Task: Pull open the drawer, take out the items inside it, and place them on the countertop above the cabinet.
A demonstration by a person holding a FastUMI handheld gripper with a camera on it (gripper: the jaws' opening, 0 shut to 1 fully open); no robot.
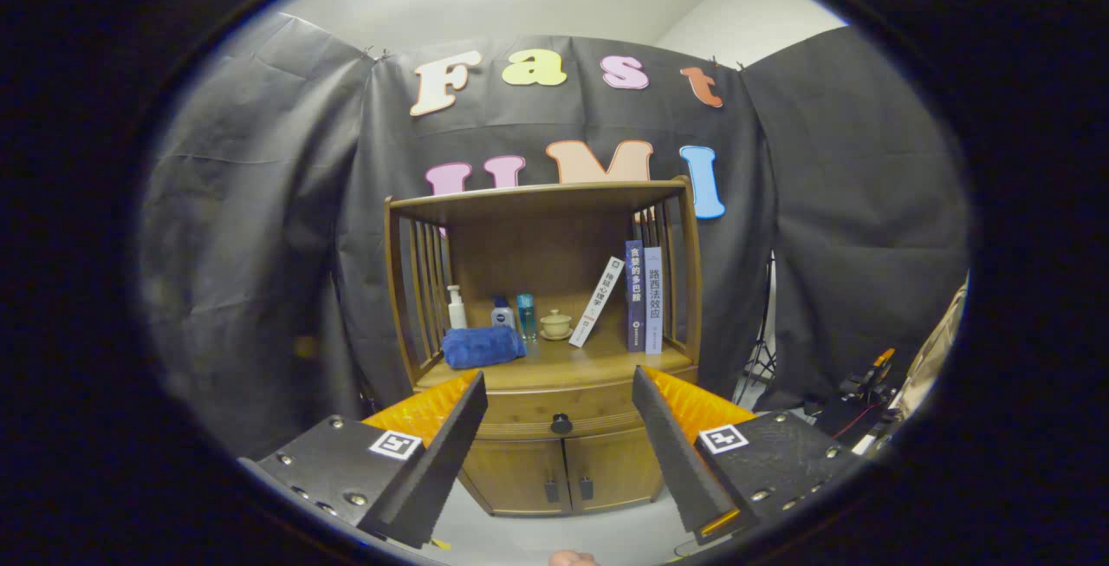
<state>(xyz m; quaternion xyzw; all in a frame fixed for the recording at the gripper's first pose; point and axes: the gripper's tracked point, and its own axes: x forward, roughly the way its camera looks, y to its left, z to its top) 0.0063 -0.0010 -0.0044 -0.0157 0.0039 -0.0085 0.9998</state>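
Drawer (559, 413) sits shut under the countertop (554, 367), its knob (561, 423) at twelve o'clock from the gripper (559, 393), whose fingers are wide apart and empty, so go straight in, pinch the knob and pull back level

surface: brown wooden cabinet countertop (598, 364) | left: folded blue towel (483, 346), white pump bottle (456, 309), two small bottles (513, 315) | centre: pale lidded cup (555, 324), possibly ceramic | right: one leaning book (596, 301), two upright books (644, 297)
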